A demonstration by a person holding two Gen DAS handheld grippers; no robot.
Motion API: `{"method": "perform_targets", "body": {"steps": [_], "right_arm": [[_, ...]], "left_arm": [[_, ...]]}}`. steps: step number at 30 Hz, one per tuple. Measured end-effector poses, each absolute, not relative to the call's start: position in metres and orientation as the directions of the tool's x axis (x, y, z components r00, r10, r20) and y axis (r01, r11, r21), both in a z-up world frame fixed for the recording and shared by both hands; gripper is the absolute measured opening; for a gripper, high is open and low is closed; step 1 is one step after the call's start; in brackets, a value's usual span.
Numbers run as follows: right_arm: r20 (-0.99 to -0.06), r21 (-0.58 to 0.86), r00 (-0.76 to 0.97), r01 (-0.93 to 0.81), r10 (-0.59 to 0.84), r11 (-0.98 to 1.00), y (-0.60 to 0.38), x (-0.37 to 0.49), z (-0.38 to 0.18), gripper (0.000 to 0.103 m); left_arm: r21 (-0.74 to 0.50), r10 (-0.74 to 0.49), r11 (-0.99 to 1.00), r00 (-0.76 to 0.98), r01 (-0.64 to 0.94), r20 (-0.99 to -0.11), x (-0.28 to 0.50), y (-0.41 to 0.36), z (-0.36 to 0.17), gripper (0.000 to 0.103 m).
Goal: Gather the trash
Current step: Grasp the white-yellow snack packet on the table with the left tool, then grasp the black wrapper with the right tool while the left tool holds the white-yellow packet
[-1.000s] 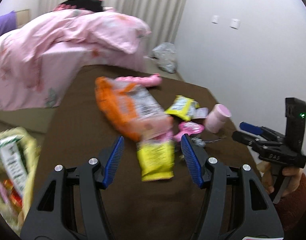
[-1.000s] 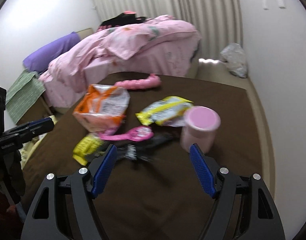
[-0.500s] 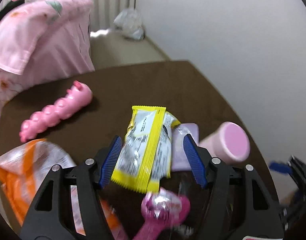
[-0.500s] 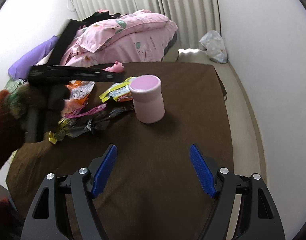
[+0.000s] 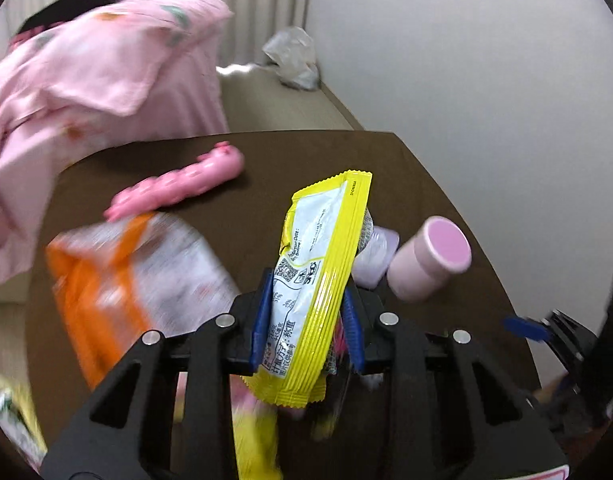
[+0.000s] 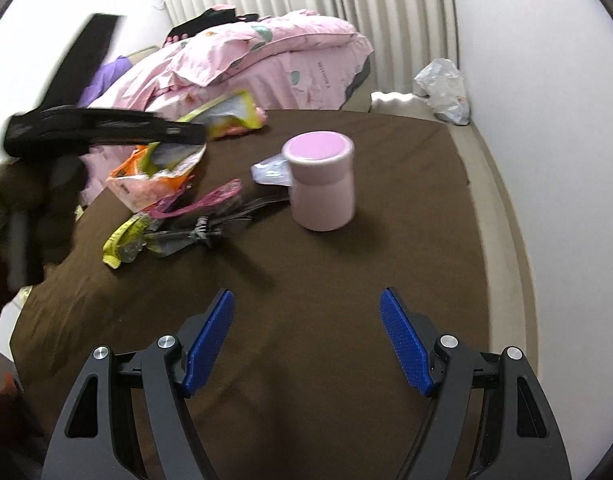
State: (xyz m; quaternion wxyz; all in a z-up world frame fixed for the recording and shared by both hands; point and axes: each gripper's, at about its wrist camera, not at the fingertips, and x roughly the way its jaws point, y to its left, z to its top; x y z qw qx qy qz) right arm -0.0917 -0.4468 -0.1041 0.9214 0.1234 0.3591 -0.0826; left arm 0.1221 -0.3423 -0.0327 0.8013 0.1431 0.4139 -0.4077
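Left gripper [image 5: 306,320]: jaws closing on yellow wrapper [image 5: 318,264], now lifted at frame centre, where a second ago it lay on the brown table [image 5: 406,168] | right gripper [image 6: 306,340]: spread wide, empty, low in frame | meaning: one piece collected, orange bag [image 5: 126,280] remains.

wrapper [image 5: 322,280] between left jaws, cup [image 6: 321,184] on table [image 6: 386,248]; bed [image 6: 266,56] behind
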Motion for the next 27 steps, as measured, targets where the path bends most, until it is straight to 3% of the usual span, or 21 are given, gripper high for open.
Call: {"method": "perform_targets", "body": {"steps": [9,15,21,27], "right_arm": [[-0.658,0.190,0.753,0.179,-0.010,0.965,-0.419,-0.066,-0.090,0.072],[-0.670,0.124,0.741,0.173,-0.046,0.977,-0.392,-0.023,-0.080,0.072],[-0.685,0.037,0.724,0.145,-0.080,0.989,-0.374,0.022,-0.081,0.072],[-0.732,-0.072,0.673,0.083,-0.109,0.994,-0.359,0.029,-0.095,0.071]], "left_arm": [[-0.165,-0.470,0.795,0.423,0.583,-0.775,0.082,-0.216,-0.040,0.031],[-0.151,-0.402,0.852,0.442,0.501,-0.802,0.074,-0.177,-0.063,0.039],[-0.235,-0.444,0.850,0.401,0.471,-0.801,0.074,-0.154,-0.072,0.049],[-0.262,-0.478,0.844,0.433,0.469,-0.764,0.072,-0.140,-0.058,0.050]]}}
